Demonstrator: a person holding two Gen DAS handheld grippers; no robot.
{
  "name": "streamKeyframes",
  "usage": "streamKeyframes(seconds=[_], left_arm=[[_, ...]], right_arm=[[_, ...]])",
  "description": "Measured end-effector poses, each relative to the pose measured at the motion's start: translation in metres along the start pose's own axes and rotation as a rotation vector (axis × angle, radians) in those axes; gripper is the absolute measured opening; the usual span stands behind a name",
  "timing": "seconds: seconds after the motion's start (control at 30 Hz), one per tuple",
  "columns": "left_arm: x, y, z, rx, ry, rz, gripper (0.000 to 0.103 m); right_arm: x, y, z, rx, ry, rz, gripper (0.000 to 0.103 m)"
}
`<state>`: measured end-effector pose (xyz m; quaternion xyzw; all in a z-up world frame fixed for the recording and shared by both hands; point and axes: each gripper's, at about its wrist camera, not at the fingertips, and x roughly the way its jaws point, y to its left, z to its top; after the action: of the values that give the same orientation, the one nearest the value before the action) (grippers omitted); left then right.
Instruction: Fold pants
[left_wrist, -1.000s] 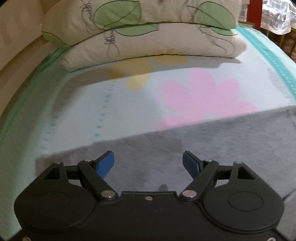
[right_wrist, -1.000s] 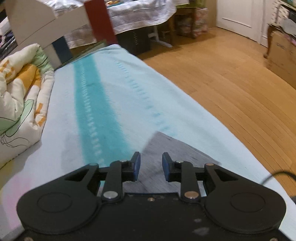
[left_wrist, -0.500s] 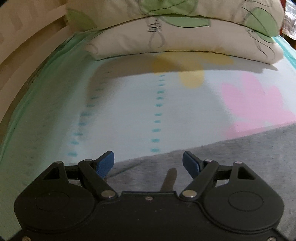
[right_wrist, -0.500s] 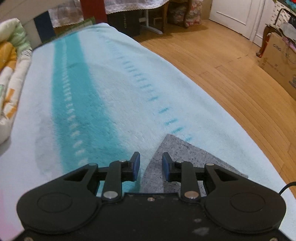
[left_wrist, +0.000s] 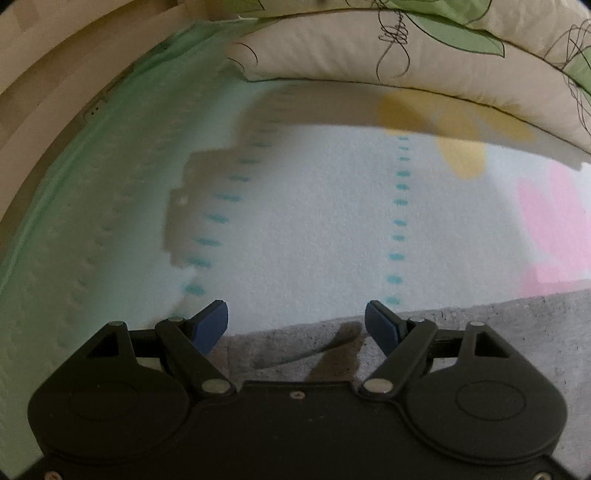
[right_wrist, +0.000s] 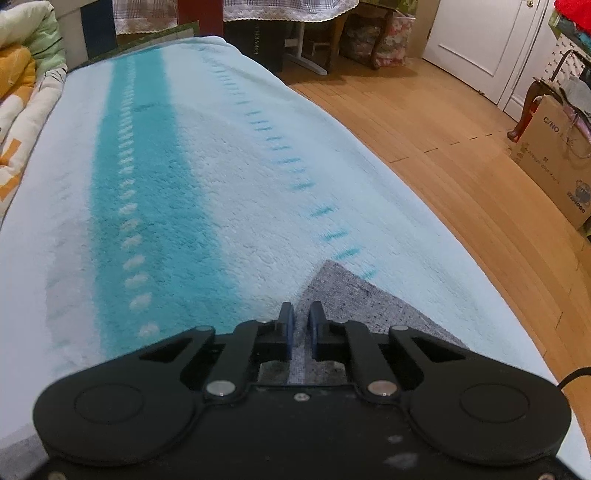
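Note:
Grey pants (left_wrist: 480, 325) lie flat on a pale blue bedspread (left_wrist: 314, 221). In the left wrist view their far edge runs across just under my left gripper (left_wrist: 295, 321), which is wide open and empty over that edge. In the right wrist view a pointed corner of the pants (right_wrist: 340, 291) sticks out ahead of my right gripper (right_wrist: 300, 328). Its blue pads (right_wrist: 287, 325) are nearly together with a thin strip of grey cloth between them.
Stacked pillows (left_wrist: 406, 48) lie along the far side in the left wrist view. A wall (left_wrist: 44, 74) borders the bed's left. In the right wrist view the bed edge drops to a wooden floor (right_wrist: 461, 155), with a cardboard box (right_wrist: 557, 162) and a door (right_wrist: 476, 33).
My right gripper has closed from a narrow gap to nearly shut at the pants corner. My left gripper has moved left along the pants edge and stays open.

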<state>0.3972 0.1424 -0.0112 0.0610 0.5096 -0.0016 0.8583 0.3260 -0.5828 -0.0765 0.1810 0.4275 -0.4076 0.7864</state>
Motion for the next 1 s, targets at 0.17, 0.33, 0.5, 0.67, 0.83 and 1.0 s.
streamKeyframes(seconds=[0.17, 0.33, 0.5, 0.67, 0.83, 1.0], left_arm=[[-0.005, -0.011, -0.007, 0.026, -0.013, -0.088, 0.082], [-0.004, -0.029, -0.006, 0.122, -0.018, -0.11, 0.082], [0.03, -0.038, -0.008, 0.13, 0.098, -0.096, 0.095], [0.03, -0.03, -0.017, 0.008, 0.036, -0.157, 0.065], [0.017, -0.019, -0.013, -0.038, 0.028, -0.224, 0.013], [0.003, -0.016, -0.017, -0.031, -0.011, -0.214, 0.011]], right_arm=[[-0.006, -0.006, 0.0, 0.025, -0.007, 0.03, 0.007], [-0.01, -0.011, 0.001, 0.025, -0.018, 0.057, 0.007], [-0.013, -0.015, 0.002, 0.033, -0.019, 0.065, 0.007], [-0.013, -0.016, 0.0, 0.037, -0.025, 0.07, 0.007], [-0.019, -0.02, -0.002, 0.055, -0.043, 0.088, 0.007], [-0.035, -0.029, 0.001, 0.056, -0.073, 0.123, 0.006]])
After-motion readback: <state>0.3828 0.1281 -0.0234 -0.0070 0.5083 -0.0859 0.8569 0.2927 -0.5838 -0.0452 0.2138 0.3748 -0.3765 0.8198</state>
